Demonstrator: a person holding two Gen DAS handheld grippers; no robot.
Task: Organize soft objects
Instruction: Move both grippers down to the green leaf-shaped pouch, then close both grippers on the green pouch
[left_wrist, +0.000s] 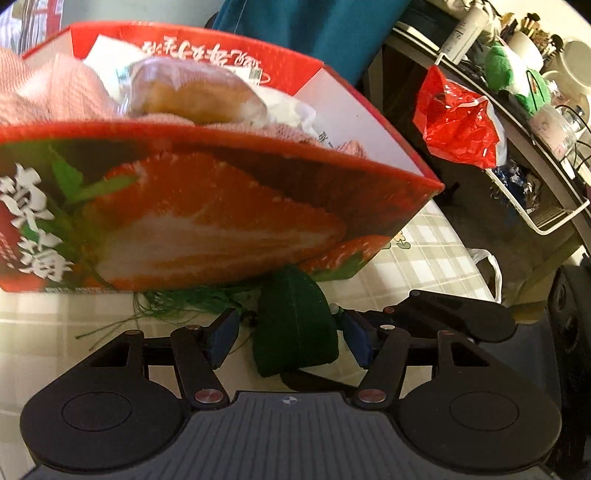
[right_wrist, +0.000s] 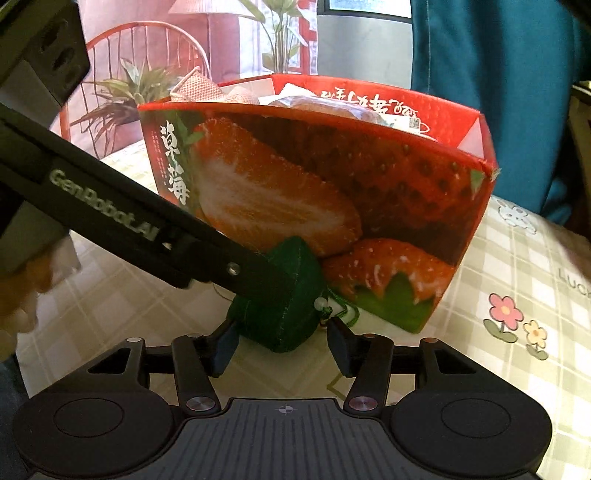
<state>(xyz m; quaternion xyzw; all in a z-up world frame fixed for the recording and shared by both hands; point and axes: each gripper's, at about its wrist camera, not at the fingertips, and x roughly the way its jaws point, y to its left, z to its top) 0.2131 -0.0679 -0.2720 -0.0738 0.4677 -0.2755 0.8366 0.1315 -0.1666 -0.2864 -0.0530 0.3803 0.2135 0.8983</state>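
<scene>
Checked tablecloth (right_wrist: 517, 266) beneath strawberry-printed red box (right_wrist: 314, 192); dark green felt pouch (left_wrist: 293, 328) with fringe against box's base, between spread, released left gripper (left_wrist: 290, 336) and right gripper (right_wrist: 282, 341), both unclenched.

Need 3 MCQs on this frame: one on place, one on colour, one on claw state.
1. Where is the green pouch?
A. inside the box
B. on the tablecloth against the box's front
C. on the shelf

2. What colour is the strawberry box rim?
A. red
B. blue
C. white

3. How is the right claw?
A. shut on the pouch
B. open around the pouch
C. out of view

Answers: B, it lies at the foot of the box; A, the edge is red; B, both pads flank it with gaps.
</scene>
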